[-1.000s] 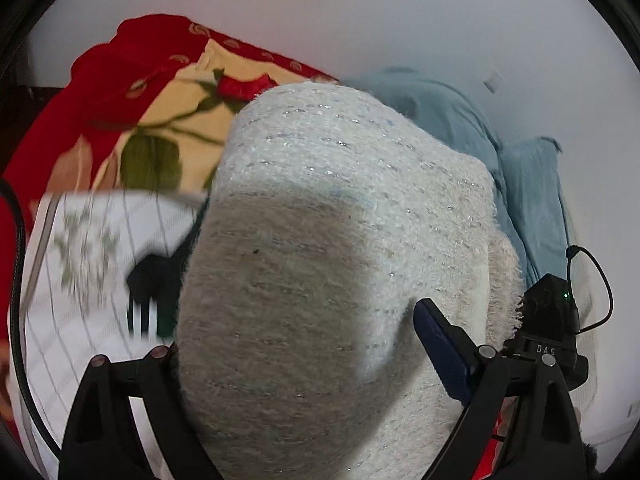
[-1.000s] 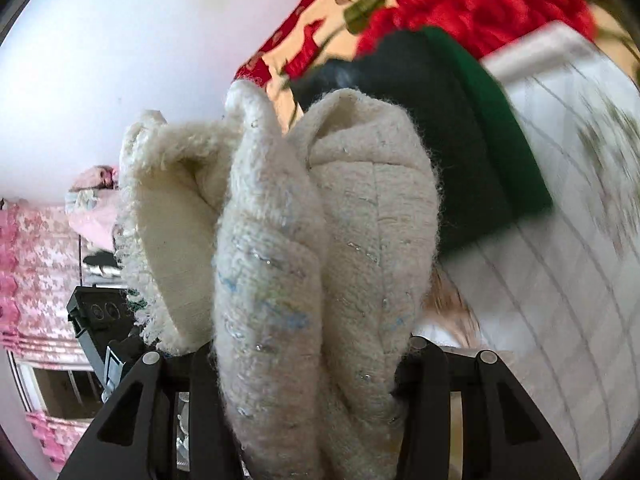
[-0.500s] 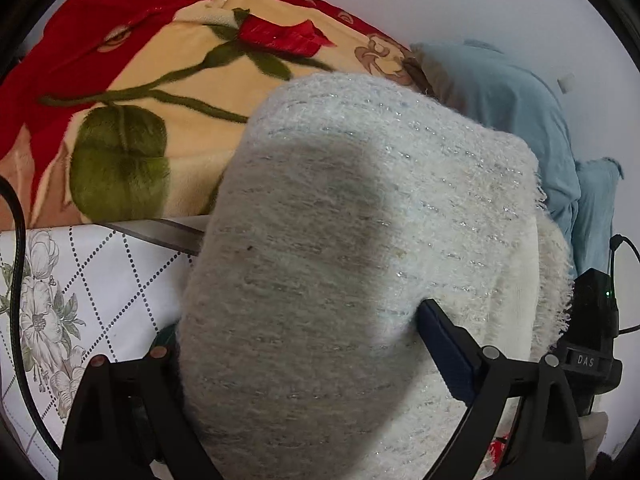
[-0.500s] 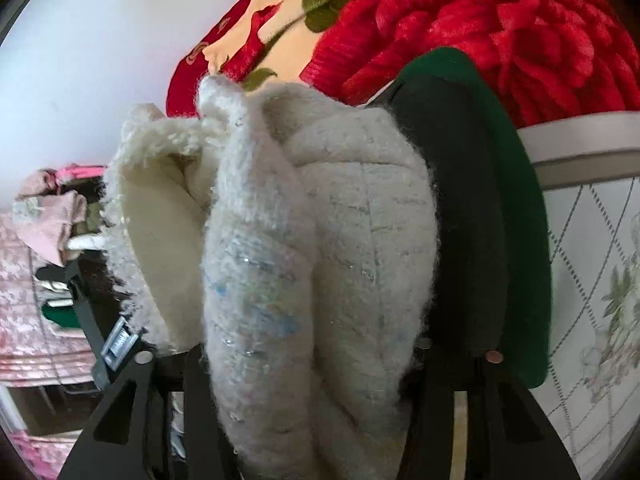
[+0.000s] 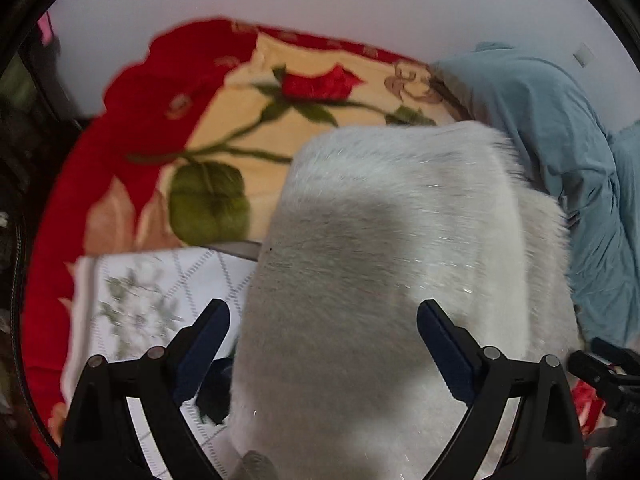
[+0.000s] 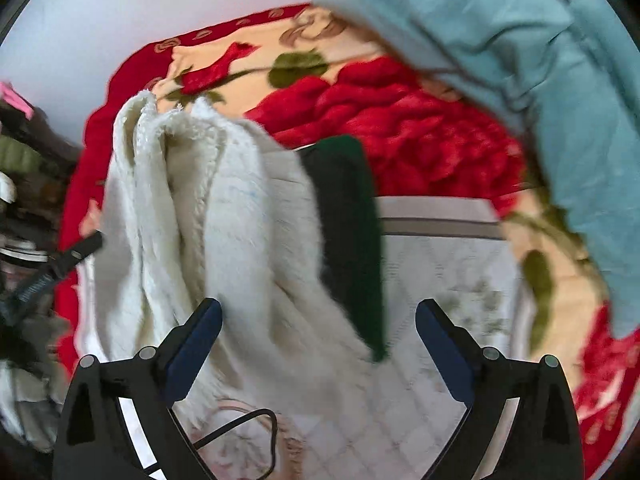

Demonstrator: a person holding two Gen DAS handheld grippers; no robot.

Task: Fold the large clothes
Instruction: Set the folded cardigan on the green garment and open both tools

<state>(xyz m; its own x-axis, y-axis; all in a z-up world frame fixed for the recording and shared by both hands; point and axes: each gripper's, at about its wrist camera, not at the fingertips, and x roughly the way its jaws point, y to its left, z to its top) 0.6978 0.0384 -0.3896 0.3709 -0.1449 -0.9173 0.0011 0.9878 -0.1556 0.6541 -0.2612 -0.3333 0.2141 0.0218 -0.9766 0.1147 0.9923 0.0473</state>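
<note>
A folded fuzzy white sweater (image 5: 392,264) lies on top of a dark green folded garment (image 6: 352,216) on the white quilted bed cover (image 5: 140,304). My left gripper (image 5: 323,340) is open, its jaws spread wide on either side of the sweater's near end. My right gripper (image 6: 318,340) is open too, with the sweater's thick folded edge (image 6: 224,216) just ahead and left of its middle. Neither gripper holds any cloth.
A red and cream rose blanket (image 5: 224,128) covers the bed behind the pile. A crumpled light blue garment (image 5: 560,152) lies at the right; it also fills the upper right of the right wrist view (image 6: 540,60). A black cable (image 6: 248,424) lies near my right gripper.
Both grippers have opened and let go of the white sweater, which now rests on the dark green garment. Both have drawn back a little.
</note>
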